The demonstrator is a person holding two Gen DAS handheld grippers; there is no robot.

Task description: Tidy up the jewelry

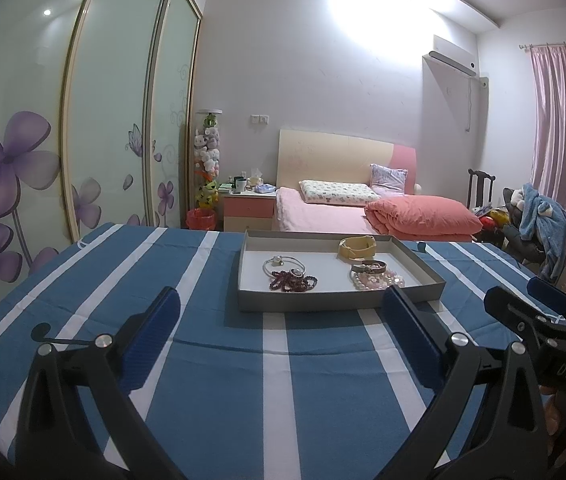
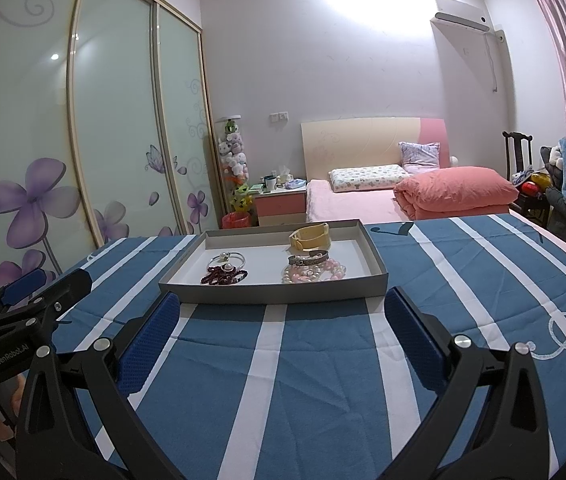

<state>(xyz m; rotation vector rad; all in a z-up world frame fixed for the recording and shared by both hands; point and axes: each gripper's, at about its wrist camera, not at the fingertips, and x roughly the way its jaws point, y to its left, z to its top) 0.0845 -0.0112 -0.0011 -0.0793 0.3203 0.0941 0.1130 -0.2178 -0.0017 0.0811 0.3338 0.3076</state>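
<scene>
A shallow grey tray (image 1: 335, 302) (image 2: 275, 294) sits on the blue striped cloth. In it lie a silver bangle (image 1: 283, 264) (image 2: 227, 258), dark red bead bracelets (image 1: 293, 280) (image 2: 223, 276), a yellow band (image 1: 357, 247) (image 2: 310, 238), a metal cuff (image 1: 369, 267) (image 2: 307, 259) and pink pearl bracelets (image 1: 377, 280) (image 2: 315, 273). My left gripper (image 1: 283, 334) is open and empty, just short of the tray's near wall. My right gripper (image 2: 283, 336) is open and empty, also just short of the tray. Each gripper shows at the edge of the other's view, the right gripper (image 1: 531, 304) and the left gripper (image 2: 47, 284).
The blue and white striped cloth (image 1: 223, 380) (image 2: 323, 400) covers the table. Behind it stand a pink bed (image 1: 323, 216), a nightstand (image 1: 249, 208), a red bin (image 1: 201, 218), a wardrobe with flower doors (image 1: 83, 140) and a chair with clothes (image 1: 539, 216).
</scene>
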